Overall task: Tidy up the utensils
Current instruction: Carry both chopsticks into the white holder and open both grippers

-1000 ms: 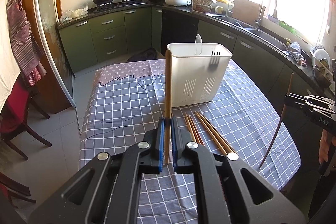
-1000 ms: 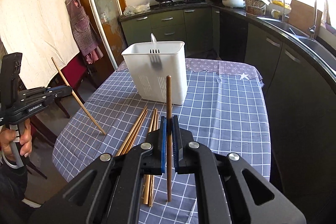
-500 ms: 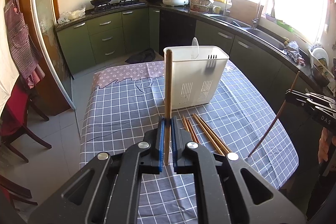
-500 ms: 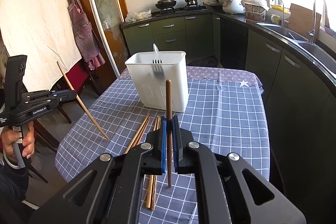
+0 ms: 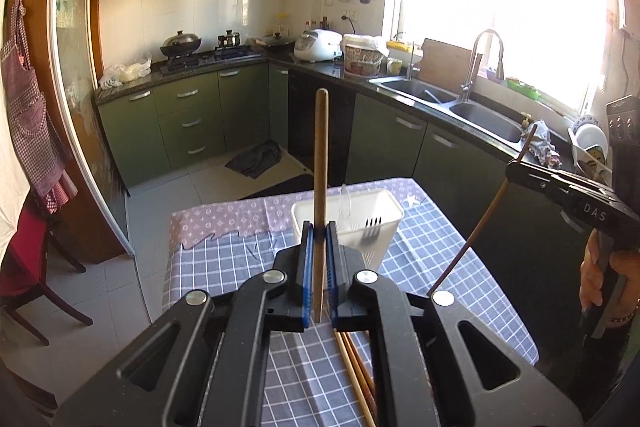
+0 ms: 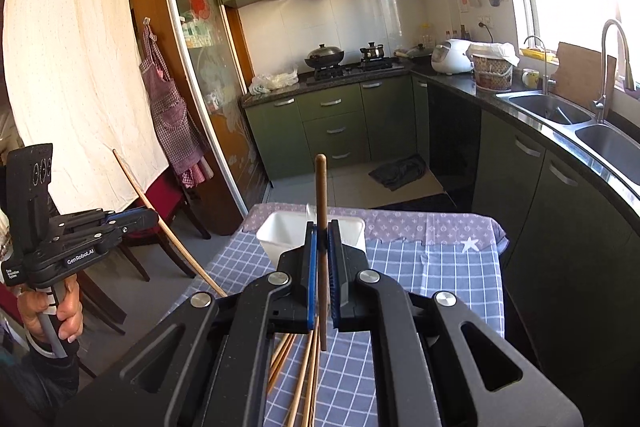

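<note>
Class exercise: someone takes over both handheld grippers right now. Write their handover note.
Left gripper: shut on a chopstick, held upright.
Right gripper: shut on a darker chopstick, also upright.
White utensil holder stands on the checked tablecloth; a fork is already inside.
Left to do: drop both held chopsticks in, then the loose chopsticks lying on the cloth.

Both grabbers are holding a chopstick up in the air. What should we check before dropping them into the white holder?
1. Left gripper shut on its chopstick: ok.
2. Right gripper shut on its chopstick: ok.
3. Both chopsticks clear of the table: ok.
4. White utensil holder upright, top open: ok.
5. Chopstick tips above the holder's opening: not ok, both short of it.
6. Room beside the fork inside: cannot tell.
</note>
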The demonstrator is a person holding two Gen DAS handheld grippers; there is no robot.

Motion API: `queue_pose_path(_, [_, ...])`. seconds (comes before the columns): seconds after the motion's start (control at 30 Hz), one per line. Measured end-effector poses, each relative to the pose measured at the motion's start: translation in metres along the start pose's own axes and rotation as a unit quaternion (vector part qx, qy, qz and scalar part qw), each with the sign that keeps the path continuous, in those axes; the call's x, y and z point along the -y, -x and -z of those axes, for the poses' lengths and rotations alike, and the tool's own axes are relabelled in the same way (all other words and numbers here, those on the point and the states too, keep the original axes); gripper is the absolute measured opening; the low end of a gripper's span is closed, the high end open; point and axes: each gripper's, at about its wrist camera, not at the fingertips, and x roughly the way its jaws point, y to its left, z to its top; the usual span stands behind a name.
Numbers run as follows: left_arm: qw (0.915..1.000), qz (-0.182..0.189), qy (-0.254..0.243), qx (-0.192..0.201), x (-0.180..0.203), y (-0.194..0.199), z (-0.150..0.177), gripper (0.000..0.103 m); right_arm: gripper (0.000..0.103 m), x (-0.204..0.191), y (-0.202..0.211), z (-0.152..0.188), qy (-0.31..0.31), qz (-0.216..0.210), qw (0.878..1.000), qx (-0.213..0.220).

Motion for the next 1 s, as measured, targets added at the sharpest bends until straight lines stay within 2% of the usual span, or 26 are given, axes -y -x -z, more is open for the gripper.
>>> queue_pose_path(0.23, [0.9981,0.007,0.015,0.06,0.005,-0.01,-0.056,0.006,0.006,0.0,-0.004,-0.046,-0.015,-0.009,0.999,0.04])
queue_pose_path(0.43, [0.997,-0.001,0.028,0.072,0.008,-0.054,-0.076,0.006,0.006,0.007,-0.007,-0.064,-0.026,-0.007,0.998,0.054])
queue_pose_path(0.53, [0.9978,-0.009,0.034,0.057,0.007,-0.082,-0.071,0.006,0.006,0.011,-0.009,-0.072,-0.031,-0.003,0.997,0.064])
queue_pose_path(0.77, [0.9988,-0.018,0.042,-0.015,-0.001,-0.13,-0.045,0.006,0.006,0.02,-0.035,-0.09,-0.038,0.01,0.997,0.07])
queue_pose_path(0.87, [0.9976,-0.014,0.046,-0.049,-0.005,-0.143,-0.032,0.007,0.006,0.025,-0.061,-0.09,-0.042,0.025,0.997,0.058])
queue_pose_path(1.0, [0.9967,-0.005,0.05,-0.064,-0.009,-0.143,-0.021,0.018,0.006,0.033,-0.097,-0.078,-0.049,0.03,0.998,0.024])
